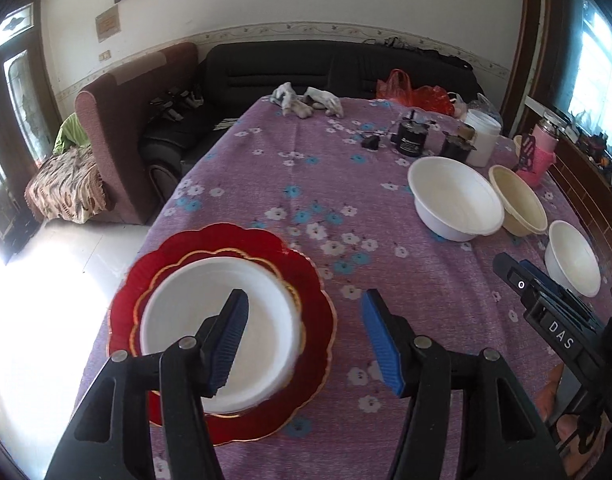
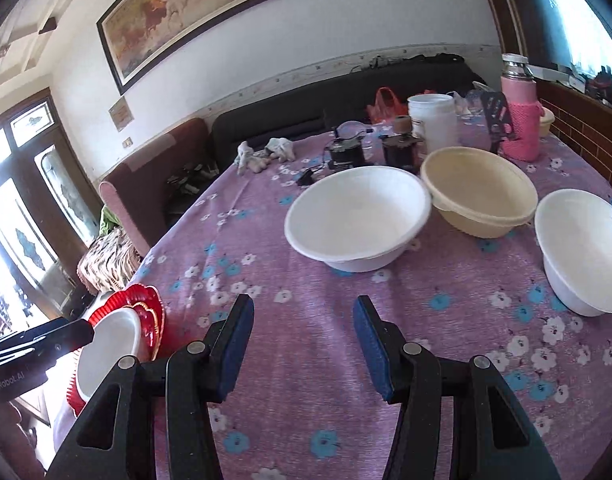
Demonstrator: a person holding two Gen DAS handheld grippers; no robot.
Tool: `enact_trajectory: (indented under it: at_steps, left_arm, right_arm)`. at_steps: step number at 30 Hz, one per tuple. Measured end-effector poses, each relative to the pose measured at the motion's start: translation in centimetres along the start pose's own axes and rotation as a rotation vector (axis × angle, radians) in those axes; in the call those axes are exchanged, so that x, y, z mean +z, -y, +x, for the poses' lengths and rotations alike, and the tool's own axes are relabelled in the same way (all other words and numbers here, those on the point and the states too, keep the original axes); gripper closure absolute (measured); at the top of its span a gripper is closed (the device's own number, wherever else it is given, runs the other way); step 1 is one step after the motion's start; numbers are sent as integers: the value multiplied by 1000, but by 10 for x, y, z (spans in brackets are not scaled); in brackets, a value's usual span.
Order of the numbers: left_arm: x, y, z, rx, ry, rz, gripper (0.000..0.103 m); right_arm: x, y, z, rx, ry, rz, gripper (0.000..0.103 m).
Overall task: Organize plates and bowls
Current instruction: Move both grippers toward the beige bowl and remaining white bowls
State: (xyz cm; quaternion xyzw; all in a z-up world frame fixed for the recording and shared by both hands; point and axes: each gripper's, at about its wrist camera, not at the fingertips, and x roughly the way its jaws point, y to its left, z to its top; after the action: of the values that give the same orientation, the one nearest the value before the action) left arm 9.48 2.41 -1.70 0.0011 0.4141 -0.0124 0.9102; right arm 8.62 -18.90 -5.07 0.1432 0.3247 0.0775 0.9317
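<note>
Three bowls [image 2: 357, 220] sit apart at the bench's [image 2: 306, 360] far right, while a white plate [image 1: 218, 320] rests on a red plate [image 1: 226, 240] at the near left. Both claws, left [image 1: 304, 340] and right [image 2: 304, 346], hang wide open, holding nothing. The bowls look like light, thin plastic, probably flexible; pinch a rim gently

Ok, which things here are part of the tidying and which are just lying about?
Job: red plate, white plate, big white bowl, cream bowl, small white bowl.
Lying about: gloves, pink flask, white tub, red bag.
</note>
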Motion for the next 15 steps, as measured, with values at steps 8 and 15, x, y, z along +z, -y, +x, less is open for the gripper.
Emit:
enact_trajectory:
  at_steps: [8,15]
  left_arm:
    - [27,53,43,-22,-57,-10,45]
    - [56,76,89,5,-119,-54,44]
  right_arm:
    - [16,64,10,-11,-25,168,47]
    - [42,95,27,19,-55,283,47]
